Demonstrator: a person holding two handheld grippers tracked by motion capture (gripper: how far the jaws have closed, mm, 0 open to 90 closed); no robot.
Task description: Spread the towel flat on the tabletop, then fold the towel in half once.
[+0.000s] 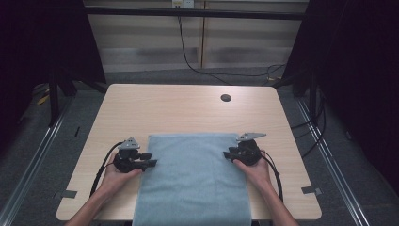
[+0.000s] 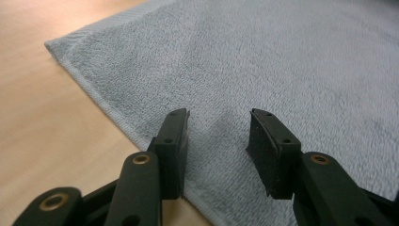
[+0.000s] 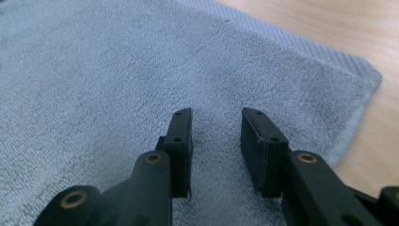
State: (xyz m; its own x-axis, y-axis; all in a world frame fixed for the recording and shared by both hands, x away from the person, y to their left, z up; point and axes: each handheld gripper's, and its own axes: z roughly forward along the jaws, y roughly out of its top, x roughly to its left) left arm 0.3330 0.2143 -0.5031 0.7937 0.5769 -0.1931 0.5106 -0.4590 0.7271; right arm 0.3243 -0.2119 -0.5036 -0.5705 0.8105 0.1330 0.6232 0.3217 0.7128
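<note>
Lying flat on the near half of the counter (image 1: 188, 101), the towel (image 1: 193, 179) looks smooth and unfolded, its front part running past the counter's near edge and out of the high view. No fold has been started, as far as I can judge: both side edges lie straight and no corner is raised.

At the left, the left gripper (image 1: 149, 159) sits at the towel's left edge, near the far corner. Its own view shows the jaws standing apart over the hemmed border, with nothing pinched between them; the cloth (image 2: 263, 61) lies beneath and ahead of them, and the far left corner rests flat on the wood (image 2: 42, 127).

At the right, the right gripper (image 1: 227, 154) is at the towel's right edge, also near the far corner. Its jaws are parted too, hovering over the pile (image 3: 94, 80) just inside the border, with no cloth caught between the pads.

Everything appears left to do: both edges have to be gripped, lifted and carried over, if folding is the aim.

Some things stay unclear. Whether the jaw tips touch the towel or hang just above it cannot be told from either gripper view. The towel's near end is cut off below the high view, so how far it hangs down is unknown. The surroundings of the counter are dark, and little there can be made out beyond cables (image 1: 207, 70) on the floor.
</note>
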